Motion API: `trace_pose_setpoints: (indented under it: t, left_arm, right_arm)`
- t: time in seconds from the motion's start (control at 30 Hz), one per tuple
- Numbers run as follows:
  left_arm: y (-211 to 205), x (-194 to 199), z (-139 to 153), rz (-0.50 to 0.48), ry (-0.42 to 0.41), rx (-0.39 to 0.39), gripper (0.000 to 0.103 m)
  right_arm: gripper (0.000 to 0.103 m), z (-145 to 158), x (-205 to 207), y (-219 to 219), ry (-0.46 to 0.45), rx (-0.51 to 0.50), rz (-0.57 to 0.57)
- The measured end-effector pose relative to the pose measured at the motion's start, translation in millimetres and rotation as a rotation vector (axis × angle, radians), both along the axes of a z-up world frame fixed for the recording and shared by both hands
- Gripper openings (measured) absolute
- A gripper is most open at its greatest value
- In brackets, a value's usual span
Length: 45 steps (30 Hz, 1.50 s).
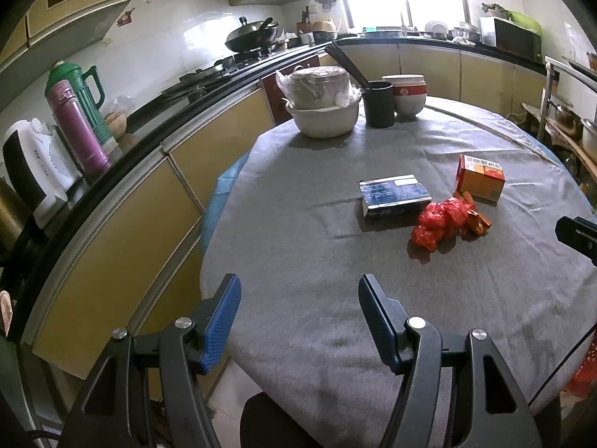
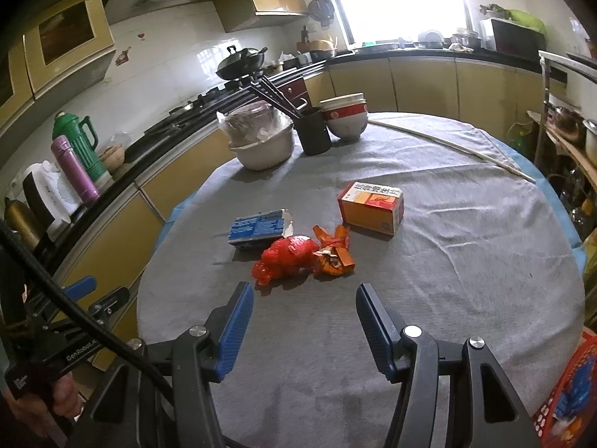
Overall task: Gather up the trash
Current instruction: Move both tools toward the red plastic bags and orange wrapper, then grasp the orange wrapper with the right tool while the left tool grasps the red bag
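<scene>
On the grey-clothed round table [image 1: 298, 254] lie a crumpled red plastic bag [image 1: 438, 222] [image 2: 285, 255], a crushed orange wrapper [image 1: 474, 214] [image 2: 334, 252], a blue box [image 1: 393, 196] [image 2: 259, 226] and an orange box [image 1: 481, 177] [image 2: 373, 205]. My left gripper [image 1: 298, 323] hovers open over the table's near left side, well short of the trash, nothing between its blue pads. My right gripper [image 2: 304, 326] is open too, just in front of the red bag and the wrapper, touching neither. The left gripper shows in the right wrist view at the lower left [image 2: 84, 298].
At the table's far side stand a covered bowl [image 1: 322, 106], a black cup with chopsticks [image 1: 378, 102] and stacked bowls [image 1: 405, 93]. A kitchen counter [image 1: 123, 156] with thermoses runs along the left. A red basket [image 2: 567, 395] sits at the lower right, a shelf [image 2: 571, 142] on the right.
</scene>
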<state>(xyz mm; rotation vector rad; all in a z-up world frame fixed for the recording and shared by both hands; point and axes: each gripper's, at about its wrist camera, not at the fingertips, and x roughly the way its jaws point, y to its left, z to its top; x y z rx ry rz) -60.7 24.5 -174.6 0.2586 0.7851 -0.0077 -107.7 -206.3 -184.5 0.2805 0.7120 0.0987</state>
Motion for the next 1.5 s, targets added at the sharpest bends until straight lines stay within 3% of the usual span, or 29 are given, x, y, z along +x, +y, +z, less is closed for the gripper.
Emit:
trace_pose_setpoints:
  t: [0.63, 0.87, 1.13, 1.5]
  left_arm:
    - [-21, 33, -28, -0.027, 0.081, -0.014, 0.066]
    - [-20, 47, -42, -0.021, 0.124, -0.018, 0.066]
    - [-16, 57, -56, -0.011, 0.163, -0.018, 0.066]
    - [-38, 96, -58, -0.067, 0.206, -0.087, 0.066]
  right_arm:
    - [0.060, -37, 43, -21, 0.078, 0.069, -0.003]
    - [0.041, -60, 81, -21, 0.115, 0.040, 0.001]
    - [0.040, -72, 116, -29, 0.161, 0.092, -0.037]
    - [0.040, -101, 168, -31, 0.277, 0.171, -0.023]
